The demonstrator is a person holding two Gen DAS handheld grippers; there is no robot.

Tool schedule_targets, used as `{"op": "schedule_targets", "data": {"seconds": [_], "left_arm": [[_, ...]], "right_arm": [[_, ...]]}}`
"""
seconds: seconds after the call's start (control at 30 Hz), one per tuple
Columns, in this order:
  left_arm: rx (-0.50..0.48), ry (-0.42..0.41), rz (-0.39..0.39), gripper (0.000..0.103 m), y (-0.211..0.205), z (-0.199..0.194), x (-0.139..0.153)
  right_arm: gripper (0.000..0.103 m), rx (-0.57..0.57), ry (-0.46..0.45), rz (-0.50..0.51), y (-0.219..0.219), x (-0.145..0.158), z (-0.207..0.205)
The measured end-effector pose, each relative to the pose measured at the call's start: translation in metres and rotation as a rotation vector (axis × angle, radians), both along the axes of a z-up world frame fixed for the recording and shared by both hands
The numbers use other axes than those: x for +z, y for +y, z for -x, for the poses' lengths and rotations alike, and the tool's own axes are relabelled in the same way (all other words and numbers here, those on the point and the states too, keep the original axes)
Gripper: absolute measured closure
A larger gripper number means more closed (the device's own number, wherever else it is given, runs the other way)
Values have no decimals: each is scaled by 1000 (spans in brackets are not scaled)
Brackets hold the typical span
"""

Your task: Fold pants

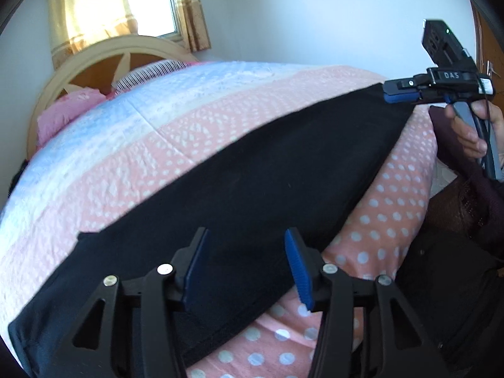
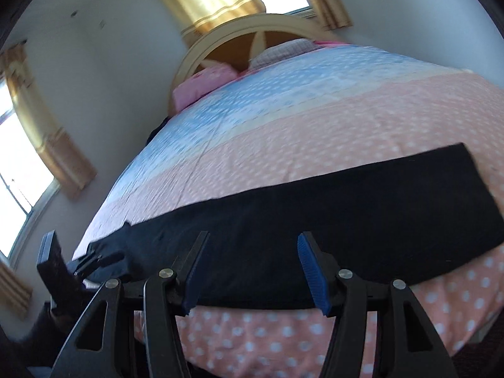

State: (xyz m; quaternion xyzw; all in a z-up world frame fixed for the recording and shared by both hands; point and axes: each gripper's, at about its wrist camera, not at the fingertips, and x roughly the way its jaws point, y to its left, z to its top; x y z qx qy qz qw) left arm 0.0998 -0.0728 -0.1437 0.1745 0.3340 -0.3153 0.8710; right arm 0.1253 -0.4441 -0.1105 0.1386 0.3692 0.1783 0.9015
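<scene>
Black pants (image 1: 252, 176) lie flat in a long strip across the pink dotted bedspread (image 1: 157, 163), near the bed's front edge. My left gripper (image 1: 249, 261) is open, its blue pads (image 1: 297, 271) just above the pants near the waist end. My right gripper (image 1: 389, 93) shows far right in the left wrist view, at the strip's other end. In the right wrist view the pants (image 2: 346, 214) stretch left to right and my right gripper (image 2: 252, 271) is open above their near edge. The left gripper (image 2: 94, 260) sits at the strip's left end.
The bed has a blue and pink bedspread (image 2: 283, 110), pink pillows (image 2: 204, 85) and a curved wooden headboard (image 2: 252, 31). Windows with yellow curtains (image 2: 214, 0) are behind. The person's hand (image 1: 472, 132) and dark clothing are at the right in the left wrist view.
</scene>
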Motion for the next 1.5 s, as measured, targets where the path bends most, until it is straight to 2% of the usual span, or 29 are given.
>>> {"op": "schedule_targets", "data": {"seconds": [0.07,0.13,0.23,0.3,0.37,0.4,0.47,0.53,0.6,0.7,0.8,0.87,0.93,1.0,1.1,1.13,1.23,1.33,1.5], "left_arm": [[-15,21,-39,51,-3,1,-9],[-18,4,-62,51,-2,3,-13],[1,5,-33,51,3,3,-8],[35,-32,-8,51,11,1,1],[80,-62,15,43,21,-4,10],[114,-78,17,38,28,-9,13],[166,-88,7,38,42,-20,17],[221,-82,-3,38,57,-33,18],[277,-63,-4,38,74,-47,17],[335,-6,-8,38,93,-66,10],[381,33,-73,36,103,-84,-3],[391,66,-54,31,108,-91,-7],[408,73,-44,25,112,-95,-4],[411,70,-43,25,113,-96,-2],[427,37,-12,26,118,-86,2],[433,32,5,26,120,-80,1],[459,33,20,26,122,-74,-2],[460,1,32,26,112,-64,4],[414,-7,80,22,92,-51,16]], "right_arm": [[45,99,-23,37,35,1,-2],[45,180,-14,33,61,-4,-4],[45,261,56,48,90,-24,-10],[45,302,92,82,104,-37,-11],[45,333,133,143,115,-51,-11],[45,334,109,161,116,-50,-10],[45,335,117,143,115,-44,-13],[45,334,81,103,112,-33,-19],[45,311,54,107,117,-26,-30],[45,269,82,103,119,-31,-54],[45,206,162,115,119,-48,-84],[45,194,174,64,114,-49,-92],[45,192,177,57,111,-45,-91],[45,177,153,91,109,-37,-82],[45,217,130,118,109,-37,-59],[45,210,149,143,108,-45,-55],[45,251,34,247,115,-56,-45],[45,273,-5,356,128,-51,-39],[45,143,18,185,82,-32,-41]]}}
